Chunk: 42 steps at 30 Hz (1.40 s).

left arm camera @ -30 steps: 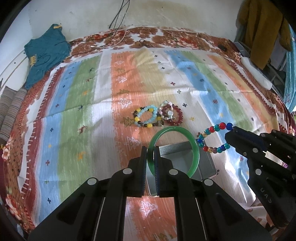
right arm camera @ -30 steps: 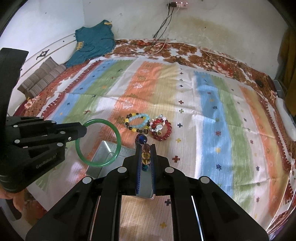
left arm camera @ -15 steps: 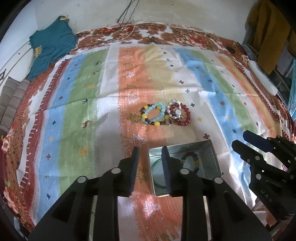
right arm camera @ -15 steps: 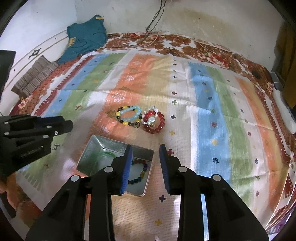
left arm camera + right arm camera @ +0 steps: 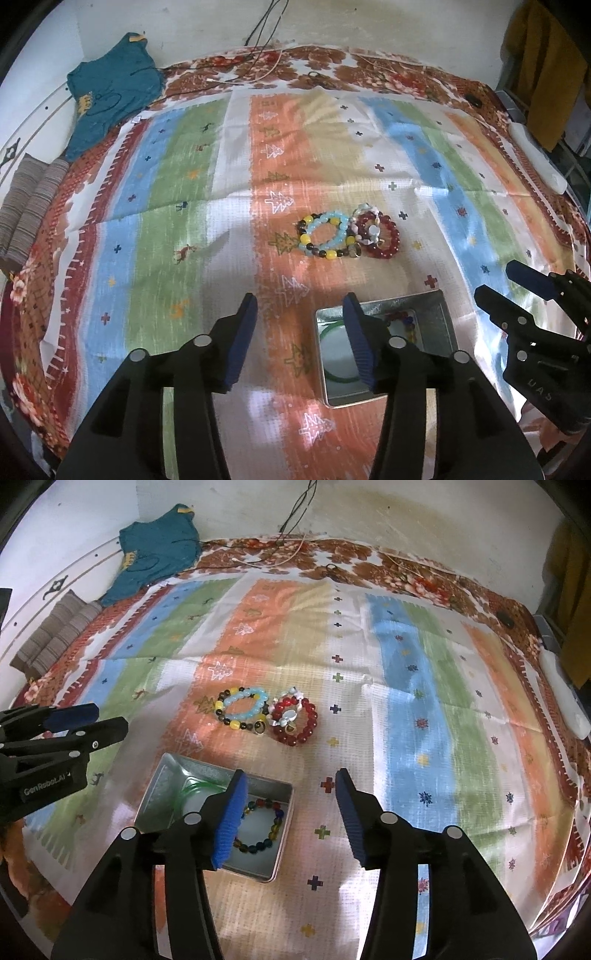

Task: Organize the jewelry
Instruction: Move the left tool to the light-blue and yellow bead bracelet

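Note:
A square metal tin (image 5: 439, 325) (image 5: 162, 779) lies on the striped cloth. A green bangle (image 5: 327, 338) (image 5: 184, 794) and a multicoloured bead bracelet (image 5: 275, 827) (image 5: 408, 323) lie inside it. Beyond the tin, a light-blue and yellow bead bracelet (image 5: 325, 236) (image 5: 240, 709) and a dark red bead bracelet (image 5: 382, 236) (image 5: 299, 722) lie side by side on the cloth. My left gripper (image 5: 299, 325) is open and empty, held above the tin's left side. My right gripper (image 5: 288, 805) is open and empty, held above the tin's right side.
The striped cloth (image 5: 166, 221) covers a floral bed. A teal garment (image 5: 110, 85) and a striped cushion (image 5: 26, 206) lie at the far left. Cables (image 5: 266, 62) lie along the far wall. A white object (image 5: 535, 158) lies at the right edge, under hanging yellow cloth (image 5: 539, 62).
Both grippers opened and let go: the green bangle and the multicoloured bracelet dropped into the tin. Both grippers have since opened wider and pulled back.

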Tool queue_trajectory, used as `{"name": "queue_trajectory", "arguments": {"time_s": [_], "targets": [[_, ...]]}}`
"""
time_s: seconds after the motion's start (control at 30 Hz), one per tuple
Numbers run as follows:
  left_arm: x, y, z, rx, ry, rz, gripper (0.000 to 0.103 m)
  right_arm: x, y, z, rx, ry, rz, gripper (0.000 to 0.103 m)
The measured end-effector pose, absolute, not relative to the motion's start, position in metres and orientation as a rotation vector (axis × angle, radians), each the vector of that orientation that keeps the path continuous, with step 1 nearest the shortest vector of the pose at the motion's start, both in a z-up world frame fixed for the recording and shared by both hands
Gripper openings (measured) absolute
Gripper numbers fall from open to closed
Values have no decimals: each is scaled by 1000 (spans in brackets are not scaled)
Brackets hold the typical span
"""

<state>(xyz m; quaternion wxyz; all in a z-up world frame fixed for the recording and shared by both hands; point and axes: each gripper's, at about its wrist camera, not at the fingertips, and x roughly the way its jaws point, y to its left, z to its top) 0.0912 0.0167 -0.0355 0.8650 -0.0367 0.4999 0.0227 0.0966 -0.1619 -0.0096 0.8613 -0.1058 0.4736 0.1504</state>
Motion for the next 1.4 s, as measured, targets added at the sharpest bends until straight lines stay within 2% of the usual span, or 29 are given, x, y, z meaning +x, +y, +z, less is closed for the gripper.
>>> {"name": "queue_trajectory", "arguments": {"time_s": [0.33, 1.4], "targets": [[100, 16, -39, -62, 1058, 51, 54, 105, -158, -11, -222, 997, 311, 67], [156, 12, -70, -29, 1114, 57, 56, 172, -161, -42, -199, 1067, 247, 68]]}}
